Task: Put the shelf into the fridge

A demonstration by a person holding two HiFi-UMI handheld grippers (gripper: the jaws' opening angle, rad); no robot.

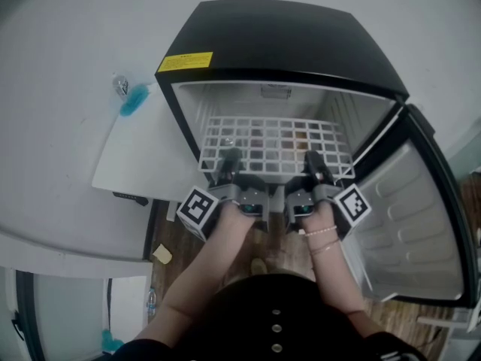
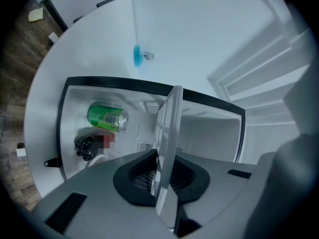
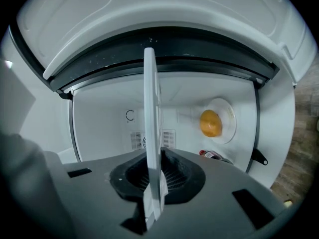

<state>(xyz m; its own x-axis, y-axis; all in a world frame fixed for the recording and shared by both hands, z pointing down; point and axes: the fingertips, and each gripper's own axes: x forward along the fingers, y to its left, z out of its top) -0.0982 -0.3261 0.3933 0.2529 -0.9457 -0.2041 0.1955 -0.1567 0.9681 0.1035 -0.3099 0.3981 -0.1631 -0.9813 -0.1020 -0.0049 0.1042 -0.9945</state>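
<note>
**While both claws pinch its front edge, the shelf (image 1: 278, 143) sits level in the fridge (image 1: 285, 43) mouth**

Left gripper (image 1: 229, 159): jaws narrow, pads pressed on the white wire shelf, which shows edge-on between them. Right gripper (image 1: 314, 161): same, narrow gap, tight on the front edge, just beside the left one. The grid lies flat and reaches into the upper part of the open cavity. Door (image 1: 415, 216) is swung out to the right. Deeper inside: a green can (image 2: 107, 117) on its side, and an orange round item (image 3: 211, 123) on a white dish (image 3: 227, 114).
</note>
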